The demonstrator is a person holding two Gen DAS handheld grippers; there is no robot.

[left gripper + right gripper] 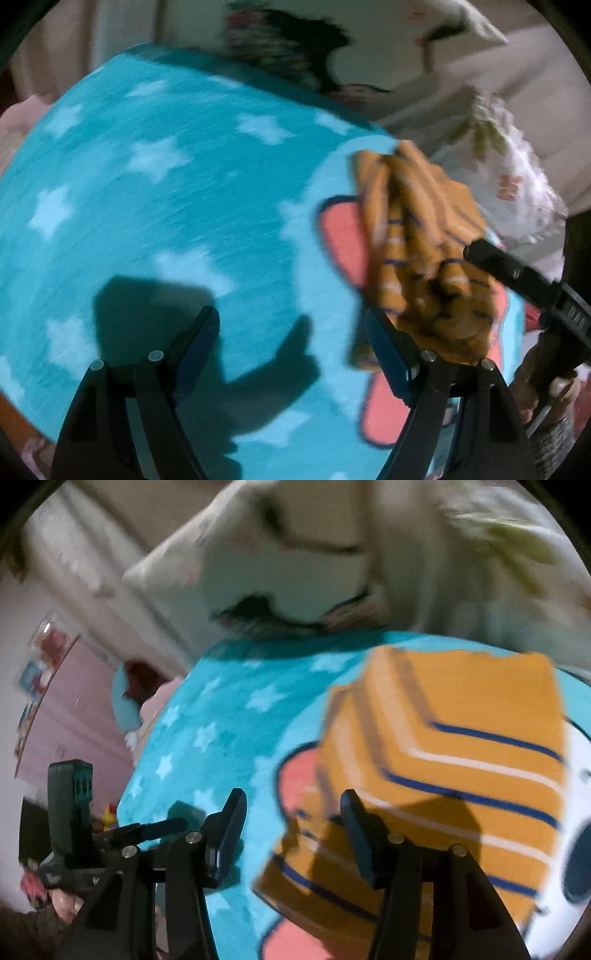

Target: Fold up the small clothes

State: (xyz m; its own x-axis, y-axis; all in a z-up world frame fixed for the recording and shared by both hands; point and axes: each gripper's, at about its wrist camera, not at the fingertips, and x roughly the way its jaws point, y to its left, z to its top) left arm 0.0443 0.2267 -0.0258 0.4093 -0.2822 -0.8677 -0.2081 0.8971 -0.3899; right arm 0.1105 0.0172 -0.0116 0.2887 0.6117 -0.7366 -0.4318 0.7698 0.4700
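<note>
Since the orange striped garment (447, 775) already lies folded into a compact block on the turquoise star blanket (221, 716), neither tool needs a hold on it: right gripper (293, 830) hangs over its near edge, jaws parted, nothing pinched. Left gripper (291, 354) hovers wide open above bare blanket just beside the garment, empty. White pillows (258, 554) sit behind, well clear, probably so the blanket serves as folding surface

My left gripper (291, 347), lower frame, is matt black plastic with shiny metal pins. Beneath lies a fuzzy turquoise fleece blanket (177, 206). At right, the orange striped garment (461, 760) is soft, matt knit cloth.
</note>
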